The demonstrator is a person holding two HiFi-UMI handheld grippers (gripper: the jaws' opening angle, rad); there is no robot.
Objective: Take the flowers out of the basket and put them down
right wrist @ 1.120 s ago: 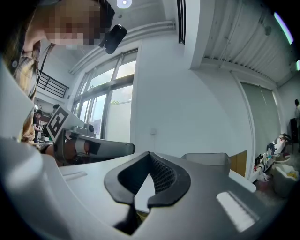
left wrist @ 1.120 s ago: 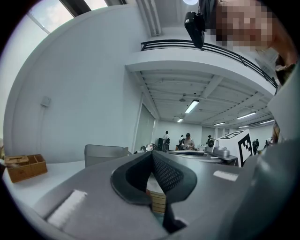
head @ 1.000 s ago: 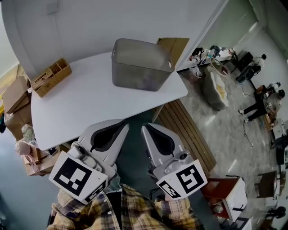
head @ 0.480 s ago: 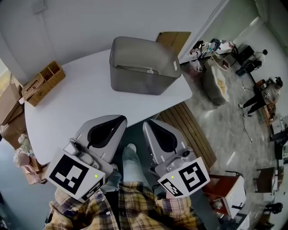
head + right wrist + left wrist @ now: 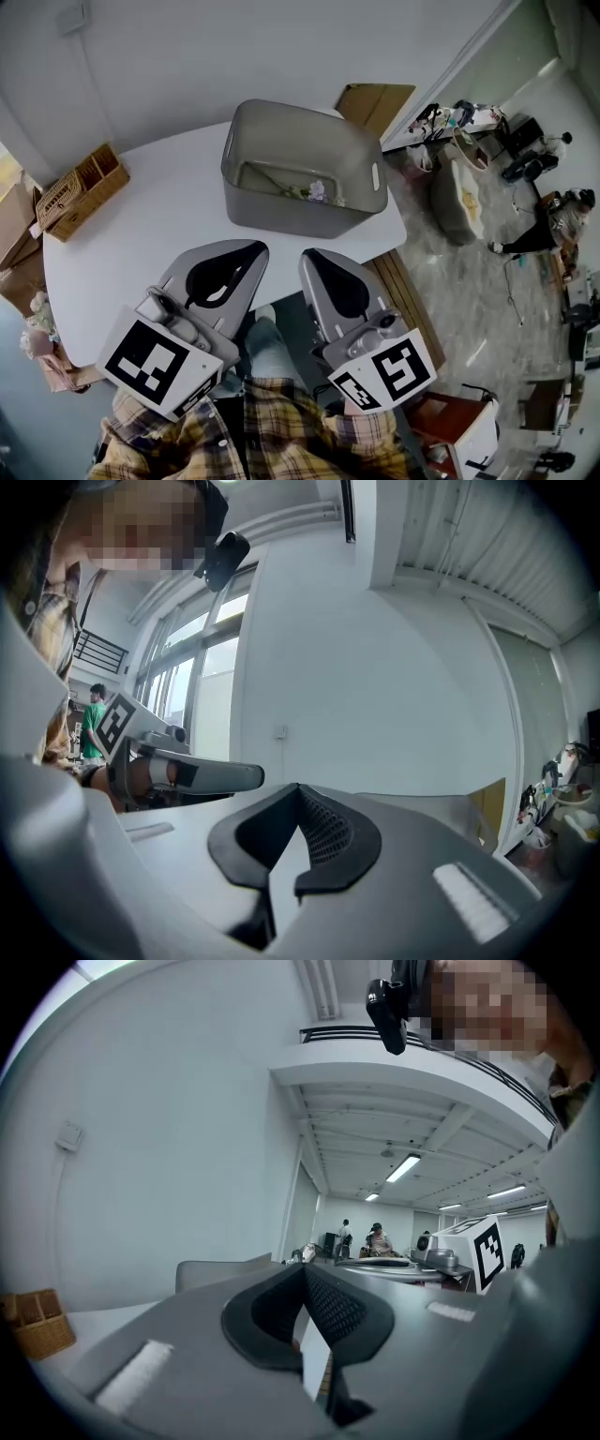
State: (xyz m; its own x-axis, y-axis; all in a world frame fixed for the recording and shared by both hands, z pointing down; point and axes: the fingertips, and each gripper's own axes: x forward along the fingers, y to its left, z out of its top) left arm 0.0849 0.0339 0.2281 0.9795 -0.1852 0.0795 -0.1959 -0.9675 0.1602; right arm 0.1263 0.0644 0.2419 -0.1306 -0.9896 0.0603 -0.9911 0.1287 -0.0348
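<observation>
A grey plastic basket (image 5: 298,211) stands on the white table (image 5: 141,234) near its right edge. Inside it lie pale flowers (image 5: 315,192) with thin green stems, along the near wall. My left gripper (image 5: 251,249) and right gripper (image 5: 309,255) hang side by side over my lap, short of the table's near edge and well apart from the basket. Both are shut with nothing between the jaws. In the left gripper view the closed tips (image 5: 305,1271) point toward the basket's rim (image 5: 220,1269). The right gripper view shows its closed tips (image 5: 298,789) the same way.
A wicker box (image 5: 80,192) sits at the table's far left corner. A cardboard sheet (image 5: 375,98) leans behind the basket. Wooden slats (image 5: 405,300) lie on the floor to the right. People and clutter are far off at the right.
The view has shifted forward over the table, so the basket's inside and the flowers now show. My knee has come into sight between the grippers. Both grippers have stayed shut.
</observation>
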